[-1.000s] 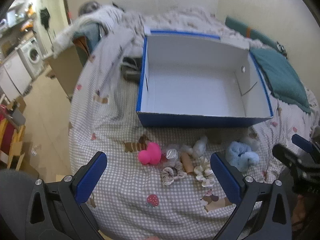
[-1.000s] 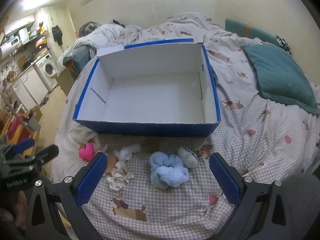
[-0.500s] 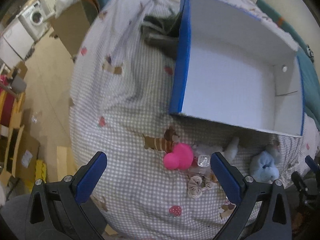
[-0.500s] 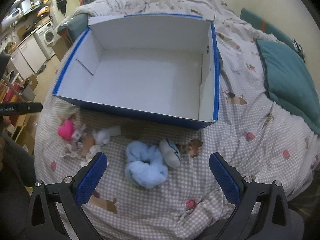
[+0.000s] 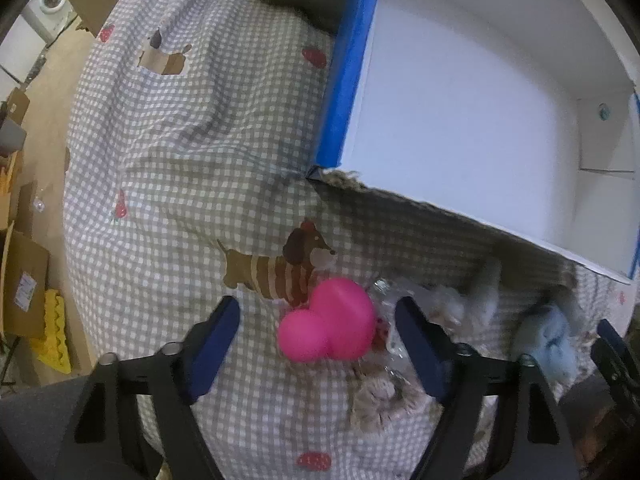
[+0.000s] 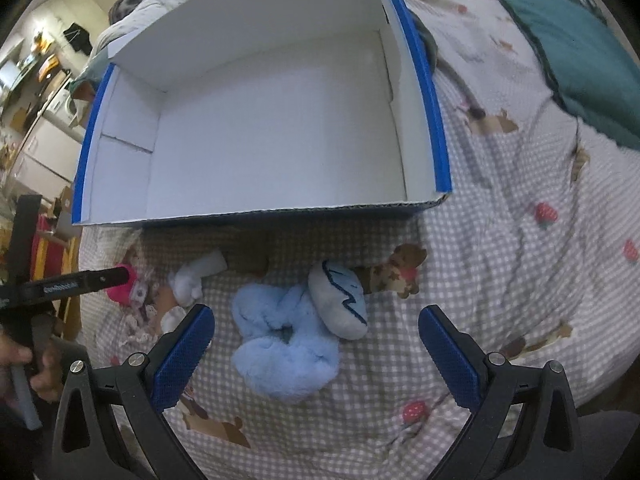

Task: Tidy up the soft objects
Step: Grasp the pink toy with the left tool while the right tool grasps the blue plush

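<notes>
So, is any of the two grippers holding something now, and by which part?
Nothing is held. The left gripper is closing around the pink toy, its pads not yet touching. The right gripper hangs open over the blue plush.

box (image 5: pixel 460 92): far wall cut off by the frame's edge
blue plush (image 5: pixel 554 340): blurred, partly behind the tongs' arm
scrunchies (image 5: pixel 380 396): blurred

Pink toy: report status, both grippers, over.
Left gripper closing, pink toy between fingers, pads not touching. Right gripper open above blue plush. Box empty. Nothing blocking.
</notes>
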### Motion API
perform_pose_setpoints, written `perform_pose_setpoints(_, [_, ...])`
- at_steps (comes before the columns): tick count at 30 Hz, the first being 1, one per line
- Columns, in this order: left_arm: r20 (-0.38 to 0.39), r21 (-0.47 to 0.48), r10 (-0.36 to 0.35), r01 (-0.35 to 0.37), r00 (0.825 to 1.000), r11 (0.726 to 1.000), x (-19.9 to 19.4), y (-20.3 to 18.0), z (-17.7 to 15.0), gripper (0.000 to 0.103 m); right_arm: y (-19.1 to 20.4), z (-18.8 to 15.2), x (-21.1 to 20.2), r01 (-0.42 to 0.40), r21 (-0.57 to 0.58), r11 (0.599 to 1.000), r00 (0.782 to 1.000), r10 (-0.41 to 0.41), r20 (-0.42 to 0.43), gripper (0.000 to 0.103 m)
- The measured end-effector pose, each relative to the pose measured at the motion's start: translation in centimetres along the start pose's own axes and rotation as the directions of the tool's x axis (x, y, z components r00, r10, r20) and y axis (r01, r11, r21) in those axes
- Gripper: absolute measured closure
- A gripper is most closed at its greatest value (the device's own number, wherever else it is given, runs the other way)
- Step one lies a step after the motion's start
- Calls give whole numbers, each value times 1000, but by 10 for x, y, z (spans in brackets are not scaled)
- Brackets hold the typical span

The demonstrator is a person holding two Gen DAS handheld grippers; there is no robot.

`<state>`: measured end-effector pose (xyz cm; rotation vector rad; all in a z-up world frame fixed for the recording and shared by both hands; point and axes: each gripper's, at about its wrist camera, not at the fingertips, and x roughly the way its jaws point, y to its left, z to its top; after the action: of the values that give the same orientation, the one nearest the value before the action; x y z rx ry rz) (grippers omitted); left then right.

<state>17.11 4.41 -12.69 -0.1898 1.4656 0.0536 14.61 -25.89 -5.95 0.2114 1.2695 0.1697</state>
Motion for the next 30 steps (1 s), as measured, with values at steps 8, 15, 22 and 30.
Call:
perform_pose_setpoints(8, [-4,-51,-16,15,1000,999,15,2,-5,60,-6,4,16,-31,64,997,998,34,-52,0])
perform_pose_setpoints(15, [89,-49,51,-47,995,998,-9,12,-16,60,6,1,49,-34,35,999,984,40,-172,0])
perform_pose_setpoints(22, [119,-15,65,-63,991,998,-14,2,-29,60,42,-10,75,55,-142,988,980,-81,-182,0])
perform_pose_setpoints(30, [136,-15,75,-74,988,997,-39,-13,-29,60,63,-25,74,49,-222,974,985,-84,-149,58])
